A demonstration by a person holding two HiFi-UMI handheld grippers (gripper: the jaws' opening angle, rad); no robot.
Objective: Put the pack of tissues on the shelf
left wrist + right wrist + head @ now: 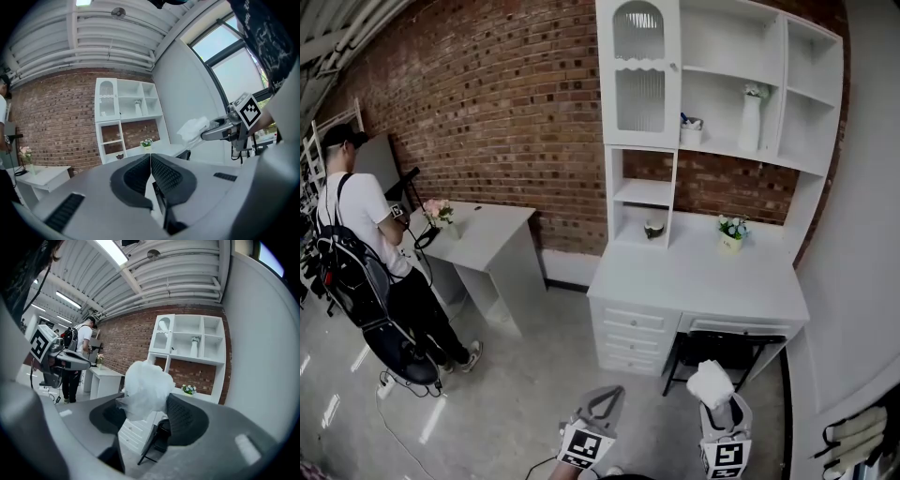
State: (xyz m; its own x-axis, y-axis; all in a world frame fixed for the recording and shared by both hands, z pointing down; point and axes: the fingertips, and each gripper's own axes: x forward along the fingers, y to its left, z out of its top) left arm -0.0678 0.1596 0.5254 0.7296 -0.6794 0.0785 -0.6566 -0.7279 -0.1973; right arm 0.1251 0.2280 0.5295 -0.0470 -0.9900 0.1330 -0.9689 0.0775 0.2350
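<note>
Head view: the tissues [710, 382] are gripped by the right tool [719, 405]; the shelf [722, 148] is seen well ahead and higher. The left tool [602, 401] is closed, empty.

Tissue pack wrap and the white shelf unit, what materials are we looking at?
Pack of tissues: thin translucent plastic film, soft, with crinkled folds and a slight sheen. Shelf unit: white painted or laminated board, likely wood composite, judging by the flat matte panels and crisp square edges.
</note>
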